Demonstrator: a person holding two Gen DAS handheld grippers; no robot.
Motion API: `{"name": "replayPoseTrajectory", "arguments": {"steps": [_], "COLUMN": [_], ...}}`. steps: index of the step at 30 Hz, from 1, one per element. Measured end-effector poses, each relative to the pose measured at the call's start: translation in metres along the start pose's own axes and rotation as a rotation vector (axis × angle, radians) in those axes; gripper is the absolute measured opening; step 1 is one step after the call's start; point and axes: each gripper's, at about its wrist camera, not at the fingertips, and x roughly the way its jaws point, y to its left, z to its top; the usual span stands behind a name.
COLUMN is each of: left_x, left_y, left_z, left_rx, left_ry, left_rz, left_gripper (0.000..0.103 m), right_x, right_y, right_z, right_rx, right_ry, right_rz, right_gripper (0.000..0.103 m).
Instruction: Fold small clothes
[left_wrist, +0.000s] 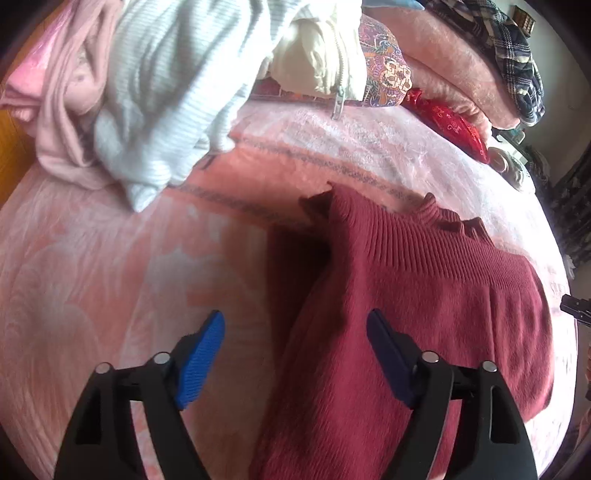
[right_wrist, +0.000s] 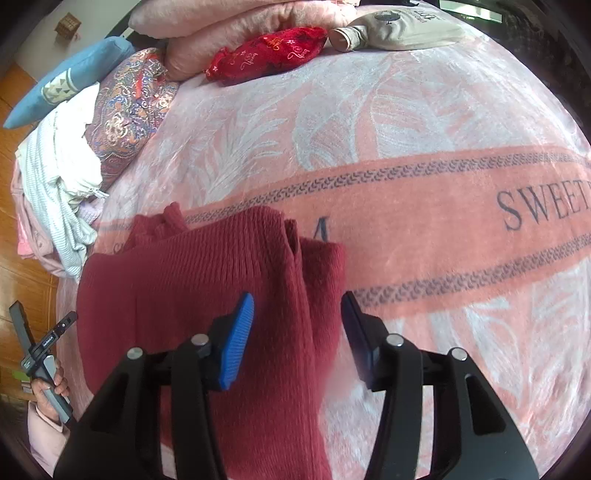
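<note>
A dark red knitted sweater (left_wrist: 406, 302) lies folded on the pink blanket (left_wrist: 110, 277), its ribbed collar end pointing away. My left gripper (left_wrist: 295, 321) hangs open over the sweater's left edge, one blue pad above the blanket and the other above the knit, neither pressing on it. In the right wrist view the same sweater (right_wrist: 192, 280) fills the lower left. My right gripper (right_wrist: 298, 299) stands open over its right edge, with the fabric lying below the gap and not pinched. A hand (right_wrist: 48, 387) holds the left gripper's handle at the lower left.
A heap of white and pale pink clothes (left_wrist: 155, 103) lies at the back left. Behind it are a patterned cushion (right_wrist: 125, 110), a red pouch (right_wrist: 266, 55), folded pink blankets (left_wrist: 454, 55) and a plaid garment (left_wrist: 517, 55). A beige garment (right_wrist: 399, 29) lies far back.
</note>
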Motion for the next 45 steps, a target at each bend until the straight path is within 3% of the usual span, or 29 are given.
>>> {"name": "replayPoseTrajectory", "arguments": {"steps": [8,11,13,16,17,18,19,21,23,28,31,33,34,35,37,39,43,45], "left_x": [-0.01,-0.008,-0.01,-0.014,-0.014,-0.012,-0.008,-0.002,-0.004,-0.009,0.001,-0.002,-0.005,-0.009,-0.02,-0.023,-0.009,0.004], "left_y": [0.039,0.027,0.016,-0.004,-0.01,-0.016,-0.021,-0.025,-0.021,-0.001,0.001,-0.002,-0.002,-0.001,0.002,0.004,0.007,0.008], "left_z": [-0.088,-0.103,-0.108,-0.107,-0.106,-0.106,-0.106,-0.106,-0.106,-0.104,-0.11,-0.109,-0.107,-0.105,-0.101,-0.095,-0.088,-0.088], "left_rx": [-0.109,-0.06,-0.017,0.066,0.096,0.123,0.147,0.158,0.135,0.074,0.068,0.088,0.093,0.096,0.101,0.098,0.053,0.033], "left_ry": [0.149,0.167,0.15,0.124,0.115,0.113,0.126,0.148,0.149,0.178,0.18,0.176,0.176,0.171,0.115,0.103,0.153,0.188], "left_rz": [-0.092,-0.086,-0.072,-0.056,-0.046,-0.042,-0.024,0.014,-0.014,-0.085,-0.087,-0.079,-0.075,-0.054,-0.033,-0.037,-0.083,-0.093], "left_gripper": [0.082,0.082,0.082,0.08,0.074,0.067,0.056,0.041,0.023,0.016,0.02,0.031,0.046,0.054,0.068,0.083,0.085,0.085], "right_x": [-0.018,-0.011,-0.005,0.006,0.009,0.013,0.016,0.013,0.003,0.005,0.027,0.021,0.015,0.007,-0.005,-0.014,-0.005,0.007], "right_y": [0.003,0.004,0.006,0.019,0.024,0.028,0.031,0.031,0.033,0.016,0.007,0.01,0.01,0.011,0.01,0.009,0.003,0.002], "right_z": [-0.112,-0.13,-0.134,-0.135,-0.135,-0.135,-0.135,-0.136,-0.136,-0.139,-0.146,-0.144,-0.142,-0.139,-0.135,-0.128,-0.118,-0.115], "right_rx": [-0.048,-0.042,-0.041,-0.077,-0.104,-0.126,-0.138,-0.154,-0.191,-0.154,-0.129,-0.142,-0.146,-0.141,-0.142,-0.13,-0.081,-0.066], "right_ry": [0.159,0.188,0.21,0.229,0.225,0.224,0.231,0.229,0.218,0.262,0.288,0.277,0.265,0.244,0.209,0.182,0.191,0.218], "right_rz": [0.065,0.051,0.052,0.055,0.03,0.01,0.009,0.005,-0.002,-0.018,-0.027,-0.018,-0.004,0.002,0.005,0.017,0.072,0.08], "right_gripper": [0.053,0.053,0.044,0.041,0.037,0.016,0.008,0.007,0.007,0.006,0.007,0.009,0.014,0.017,0.043,0.044,0.063,0.063]}}
